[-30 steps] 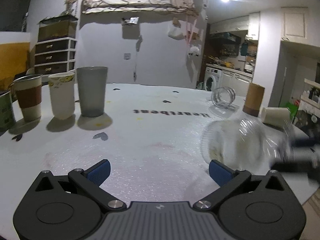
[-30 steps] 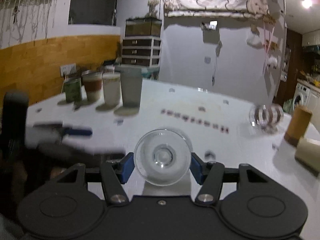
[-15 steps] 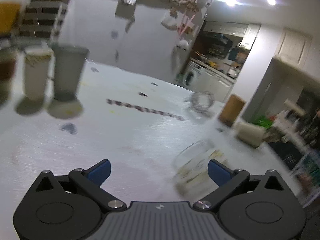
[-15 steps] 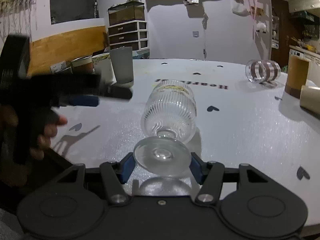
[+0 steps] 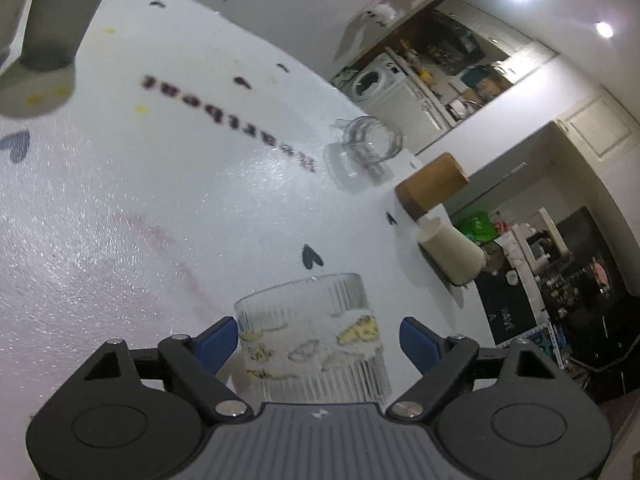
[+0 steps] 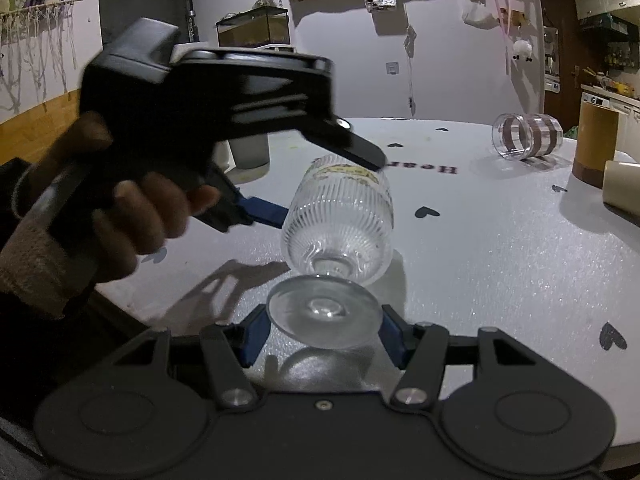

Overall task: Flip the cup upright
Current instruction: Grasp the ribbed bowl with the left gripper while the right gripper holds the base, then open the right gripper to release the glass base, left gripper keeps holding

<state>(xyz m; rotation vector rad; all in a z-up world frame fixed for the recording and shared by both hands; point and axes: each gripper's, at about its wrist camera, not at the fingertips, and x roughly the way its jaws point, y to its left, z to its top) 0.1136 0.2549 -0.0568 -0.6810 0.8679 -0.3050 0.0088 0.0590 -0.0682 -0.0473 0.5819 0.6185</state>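
A ribbed clear glass goblet (image 6: 340,220) lies on its side on the white table (image 6: 500,264), foot toward the right gripper. My right gripper (image 6: 322,330) has its blue pads either side of the round foot (image 6: 324,312) and looks shut on it. My left gripper (image 5: 318,334) is open and straddles the goblet's bowl (image 5: 312,336) from above; a gap shows at its right pad (image 5: 416,342). In the right wrist view the left gripper (image 6: 332,184) comes in from the left, held by a hand.
A striped clear glass (image 6: 526,136), a brown cylinder (image 6: 596,144) and a cream paper cup (image 5: 450,254) lie at the right of the table. A grey cup (image 6: 248,152) stands behind the left gripper. The table edge runs close at lower left.
The right gripper has lowered the goblet onto the table on its side. The left gripper has swung over and down, and now straddles the bowl.
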